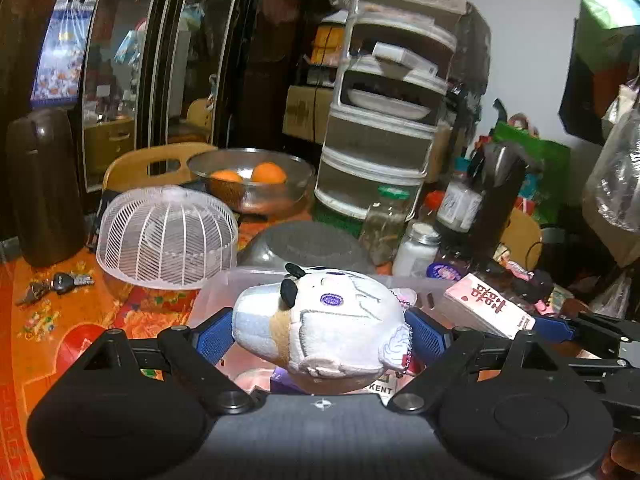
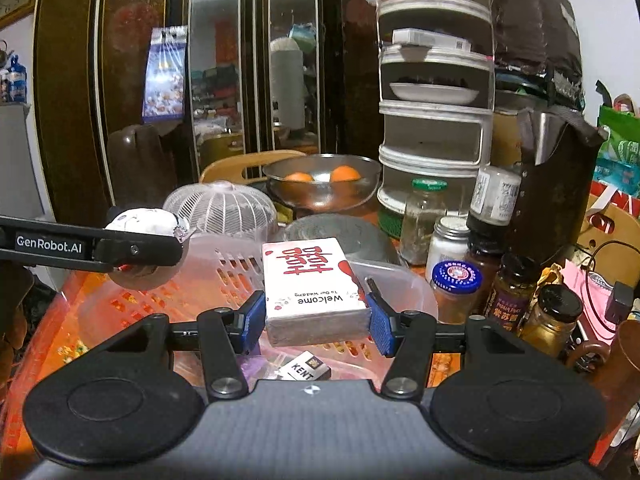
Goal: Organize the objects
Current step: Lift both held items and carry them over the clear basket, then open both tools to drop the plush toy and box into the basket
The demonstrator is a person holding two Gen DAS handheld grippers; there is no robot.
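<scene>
My left gripper (image 1: 320, 334) is shut on a white plush toy (image 1: 320, 320) with black ears and a ball chain, held above a clear plastic basket (image 1: 224, 284). In the right wrist view my right gripper (image 2: 316, 320) is shut on a white box (image 2: 312, 288) with red print and the word "Welcome", held over the same basket (image 2: 224, 276). The box (image 1: 488, 304) also shows at the right in the left wrist view. The plush toy (image 2: 144, 220) and the left gripper's arm show at the left in the right wrist view. A Kent pack (image 2: 306, 368) lies in the basket.
A white mesh food cover (image 1: 168, 236), a metal bowl with oranges (image 1: 252, 180), an upturned grey bowl (image 1: 308, 244) and a tiered white rack (image 1: 384, 120) stand behind the basket. Jars and bottles (image 2: 456, 276) crowd the right. Keys (image 1: 60, 284) and a dark flask (image 1: 44, 188) stand at the left.
</scene>
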